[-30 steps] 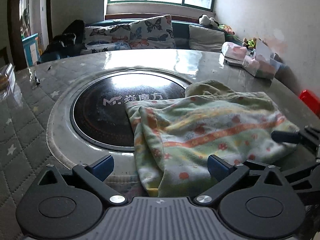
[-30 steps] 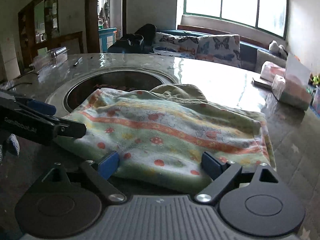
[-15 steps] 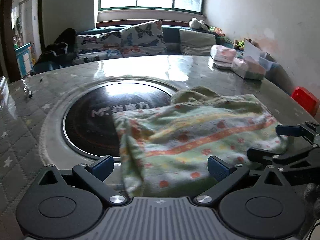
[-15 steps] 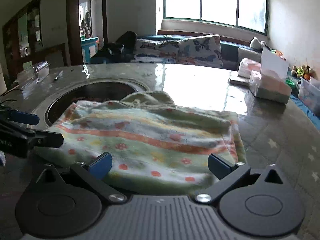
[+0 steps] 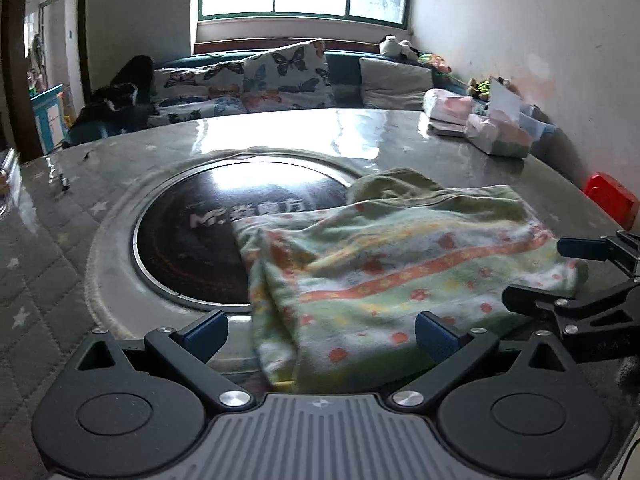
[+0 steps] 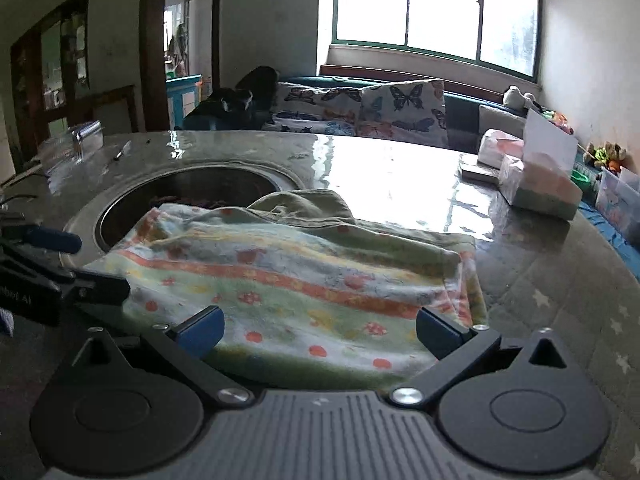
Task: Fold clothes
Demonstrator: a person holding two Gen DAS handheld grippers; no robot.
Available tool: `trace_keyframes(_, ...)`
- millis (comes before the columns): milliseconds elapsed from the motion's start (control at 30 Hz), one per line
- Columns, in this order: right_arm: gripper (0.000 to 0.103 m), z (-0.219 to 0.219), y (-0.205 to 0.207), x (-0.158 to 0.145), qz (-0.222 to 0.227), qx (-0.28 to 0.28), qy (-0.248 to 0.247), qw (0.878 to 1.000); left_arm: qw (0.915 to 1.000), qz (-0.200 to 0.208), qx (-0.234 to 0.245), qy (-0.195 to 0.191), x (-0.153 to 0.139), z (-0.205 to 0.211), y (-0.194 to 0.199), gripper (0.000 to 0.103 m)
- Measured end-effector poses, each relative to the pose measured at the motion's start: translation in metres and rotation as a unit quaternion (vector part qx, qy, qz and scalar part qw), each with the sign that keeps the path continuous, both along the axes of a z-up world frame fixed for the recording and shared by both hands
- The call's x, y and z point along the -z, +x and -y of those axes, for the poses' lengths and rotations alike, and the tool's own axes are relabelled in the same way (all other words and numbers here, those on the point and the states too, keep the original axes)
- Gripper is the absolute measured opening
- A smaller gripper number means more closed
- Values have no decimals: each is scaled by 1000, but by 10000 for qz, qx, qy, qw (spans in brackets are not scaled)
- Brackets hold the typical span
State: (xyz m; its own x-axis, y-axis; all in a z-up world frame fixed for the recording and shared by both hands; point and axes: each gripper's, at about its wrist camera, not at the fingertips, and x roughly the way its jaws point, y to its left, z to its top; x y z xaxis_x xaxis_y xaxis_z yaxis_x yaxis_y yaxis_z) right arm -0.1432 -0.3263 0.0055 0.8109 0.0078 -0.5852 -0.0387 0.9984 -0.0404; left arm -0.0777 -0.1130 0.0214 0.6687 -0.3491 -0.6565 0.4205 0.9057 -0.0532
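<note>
A folded garment (image 5: 400, 264) lies on the round desk (image 5: 304, 132), a soft pale-green piece printed with red and yellow dots and crossed by an orange band. Its left part hangs over the rim of the black glass cooktop (image 5: 208, 240) set into the middle of the desk; the rest spreads toward the right edge. A plain olive-green layer (image 5: 396, 186) pokes out from under its far side.

The left claw (image 5: 320, 334) hangs just short of the garment's near edge with its blue-padded fingers (image 5: 206, 334) spread wide and nothing between them. The right claw (image 6: 318, 334) is likewise wide open and empty, poised over the near hem from the other side; it also shows at the right edge of the left wrist view (image 5: 576, 276), its tips just beside the garment's right corner.

White lettering on the cooktop glass starts with a stylised "M" followed by Chinese characters, partly covered by the cloth and too blurred for me to read fully. On the side of the left claw, seen from the right wrist camera, a label ends in "AI".

At the far right of the desk sit tissue packs (image 5: 498, 140), and a cushion with butterflies (image 5: 286, 76) rests on the sofa under the window.
</note>
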Motion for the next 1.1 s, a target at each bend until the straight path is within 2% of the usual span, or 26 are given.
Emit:
trace_keyframes(133, 103, -1, 4, 8, -115, -56, 17, 9999, 9998, -128, -109, 53, 8, -7, 4, 102)
trace_keyframes(333, 103, -4, 13, -9, -34, -267, -92, 9996, 9998, -71, -169, 36, 3, -12, 6, 102)
trace_keyframes(633, 103, -7, 61, -4, -449, -658, 204, 9966, 9994, -179, -279, 73, 7, -19, 10, 102)
trace_keyframes(867, 103, 0, 88, -13, -462, -838, 581, 9937, 9990, -208, -383, 31, 4, -27, 18, 102)
trace_keyframes(1000, 103, 3, 112, 0, -788, -724, 657, 9921, 9988, -259, -405, 51, 6, -27, 20, 102)
trace_keyframes(1100, 102, -1, 109, -4, -688, -786, 537, 9931, 9988, -219, -427, 31, 1, -30, 19, 102)
